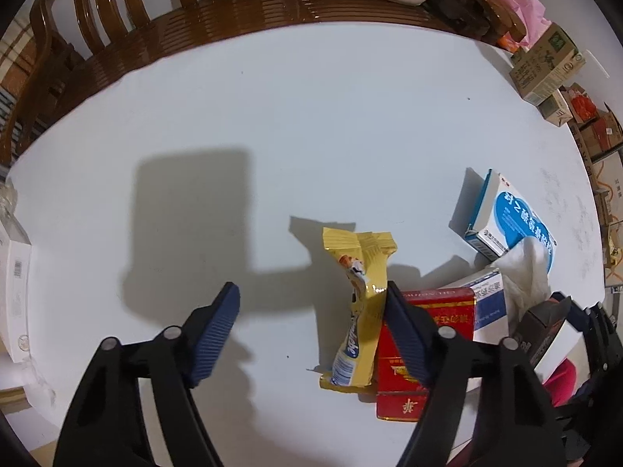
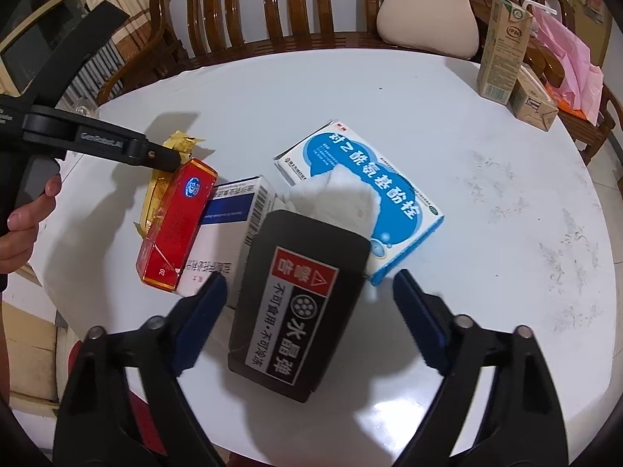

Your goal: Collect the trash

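Best centred the right hand-held gripper [image 2: 309, 313], jaws spread, over the black box [image 2: 300, 311] before closing. Lay flat on the tabletop [image 2: 486, 214], matte black, red warning label, beside crumpled tissue [image 2: 338, 202]. Left hand-held gripper [image 1: 311, 323] likewise apart, empty, alongside yellow wrapper [image 1: 360, 303].

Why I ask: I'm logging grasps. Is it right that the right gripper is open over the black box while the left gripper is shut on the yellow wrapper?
Not quite. The left gripper is open and grips nothing; the yellow wrapper lies on the table just inside its right finger, as the left wrist view shows. The right gripper is indeed open over the black box.
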The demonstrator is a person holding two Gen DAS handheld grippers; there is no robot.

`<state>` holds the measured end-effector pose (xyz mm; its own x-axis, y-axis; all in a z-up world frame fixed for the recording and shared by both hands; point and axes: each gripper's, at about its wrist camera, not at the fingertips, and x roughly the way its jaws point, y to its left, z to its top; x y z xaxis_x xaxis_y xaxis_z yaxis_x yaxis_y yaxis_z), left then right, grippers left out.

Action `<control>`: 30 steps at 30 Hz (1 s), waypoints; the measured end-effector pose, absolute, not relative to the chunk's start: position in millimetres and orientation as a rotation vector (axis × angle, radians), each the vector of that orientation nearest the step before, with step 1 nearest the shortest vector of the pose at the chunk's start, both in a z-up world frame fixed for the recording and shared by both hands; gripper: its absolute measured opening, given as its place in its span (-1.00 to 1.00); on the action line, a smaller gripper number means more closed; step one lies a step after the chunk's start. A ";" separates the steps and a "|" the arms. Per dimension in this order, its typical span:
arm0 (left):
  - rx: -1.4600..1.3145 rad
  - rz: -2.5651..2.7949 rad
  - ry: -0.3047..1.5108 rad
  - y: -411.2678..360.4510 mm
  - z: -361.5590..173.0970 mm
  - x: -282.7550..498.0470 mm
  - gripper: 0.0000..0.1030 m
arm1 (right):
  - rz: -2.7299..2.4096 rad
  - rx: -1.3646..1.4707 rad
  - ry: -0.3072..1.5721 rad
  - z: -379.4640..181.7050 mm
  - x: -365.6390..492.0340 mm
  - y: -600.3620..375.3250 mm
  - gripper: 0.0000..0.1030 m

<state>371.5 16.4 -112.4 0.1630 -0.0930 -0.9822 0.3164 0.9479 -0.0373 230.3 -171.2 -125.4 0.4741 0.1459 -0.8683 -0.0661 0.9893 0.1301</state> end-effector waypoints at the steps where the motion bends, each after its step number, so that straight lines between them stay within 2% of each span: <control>1: 0.186 -0.293 1.381 16.8 -114.0 372.1 0.30 | 0.136 0.087 1.074 -126.1 230.9 -170.7 0.36; 3: 0.175 -0.297 1.393 16.0 -118.4 372.8 0.07 | 0.140 0.089 1.077 -125.8 231.8 -170.1 0.22; 11: 0.179 -0.321 1.423 10.2 -130.8 371.6 -0.57 | 0.141 0.080 1.074 -120.6 231.4 -172.0 0.17; 18: 0.113 -0.356 1.401 19.1 -131.2 362.6 -0.60 | 0.140 0.069 1.064 -113.2 220.6 -180.3 0.09; 20: 0.129 -0.343 1.402 21.0 -130.8 359.3 -0.74 | 0.133 0.059 1.057 -109.5 217.6 -183.4 0.08; 23: 0.108 -0.343 1.408 24.0 -128.9 358.1 -0.80 | 0.130 0.055 1.049 -104.2 218.9 -187.4 0.08; 30: 0.079 -0.324 1.362 38.6 -109.1 351.9 -0.81 | 0.117 0.041 1.009 -86.8 217.9 -194.2 0.08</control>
